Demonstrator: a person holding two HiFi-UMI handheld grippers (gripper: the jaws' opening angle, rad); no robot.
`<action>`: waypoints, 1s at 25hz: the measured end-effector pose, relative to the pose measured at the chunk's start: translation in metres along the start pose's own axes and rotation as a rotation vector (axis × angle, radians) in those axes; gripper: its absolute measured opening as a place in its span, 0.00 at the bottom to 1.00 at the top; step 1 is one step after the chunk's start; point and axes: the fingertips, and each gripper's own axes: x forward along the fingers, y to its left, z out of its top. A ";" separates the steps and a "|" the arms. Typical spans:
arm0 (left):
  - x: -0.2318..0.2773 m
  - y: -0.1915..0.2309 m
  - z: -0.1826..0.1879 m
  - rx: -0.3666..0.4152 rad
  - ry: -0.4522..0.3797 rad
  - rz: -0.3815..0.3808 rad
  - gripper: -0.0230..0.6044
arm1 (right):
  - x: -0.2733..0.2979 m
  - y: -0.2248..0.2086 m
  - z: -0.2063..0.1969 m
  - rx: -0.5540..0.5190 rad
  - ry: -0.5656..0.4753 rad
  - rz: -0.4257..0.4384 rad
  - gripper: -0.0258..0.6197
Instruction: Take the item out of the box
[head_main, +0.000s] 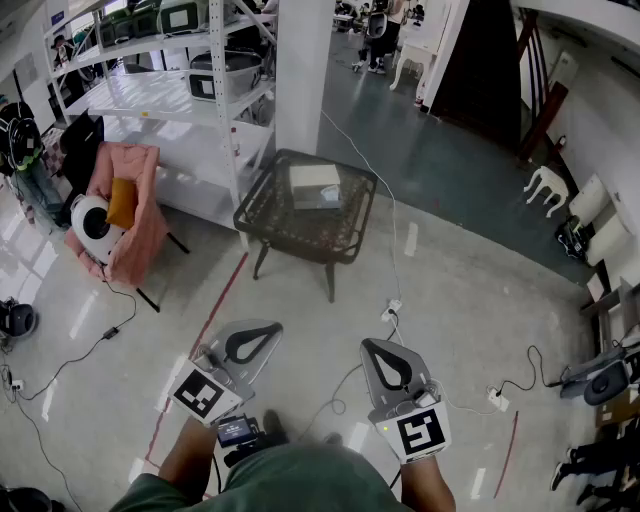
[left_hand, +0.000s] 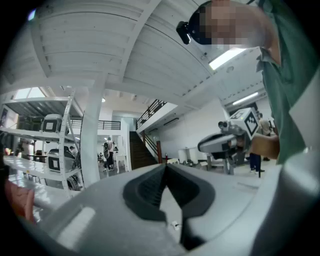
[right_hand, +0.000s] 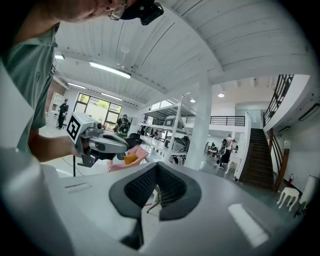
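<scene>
Pale, glossy floor runs across a big open hall, and the work has not reached the table yet.

Both pairs of jaws stand closed with nothing in them. On the left gripper (left_hand: 165, 166) the dark ribbed pads meet at the tips, leaving only the hollow loop behind them. The right gripper (right_hand: 157, 165) shows the same, tips together and no object between them. Both are held low and roughly level, close in front of the person's body, side by side with a gap between them.

Further out, loose cables (head_main: 392, 308) cross the floor just ahead of the grippers, and a power strip (head_main: 497, 400) lies off to the right. Beyond the cables stands a small dark mesh table (head_main: 285, 228), well apart from both grippers. The box (head_main: 315, 185) sits on its top, toward the far side. From this distance I cannot tell whether its lid is open, and the item inside is not visible.

To the left are a pink armchair (head_main: 135, 215) and white shelving (head_main: 225, 90).

Several things could go wrong from here, as I judge it:
- A foot could catch on the cables during the walk to the table.
- Closed jaws would only push the box, so they must open before they reach it.
- The table looks light on thin legs, and a knock could shift it.
- If one gripper pulls at the item while the other does not steady the box, the box may lift with it or slide toward the table's edge.
</scene>
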 end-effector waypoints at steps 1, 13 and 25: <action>0.001 0.001 0.002 -0.009 -0.003 0.000 0.03 | 0.001 0.000 0.000 0.000 0.001 0.001 0.05; 0.004 0.020 -0.004 -0.021 -0.007 -0.013 0.03 | 0.021 0.000 -0.001 0.012 0.007 -0.004 0.05; -0.003 0.065 -0.022 -0.042 -0.010 -0.052 0.04 | 0.066 0.010 -0.006 0.075 0.033 -0.019 0.05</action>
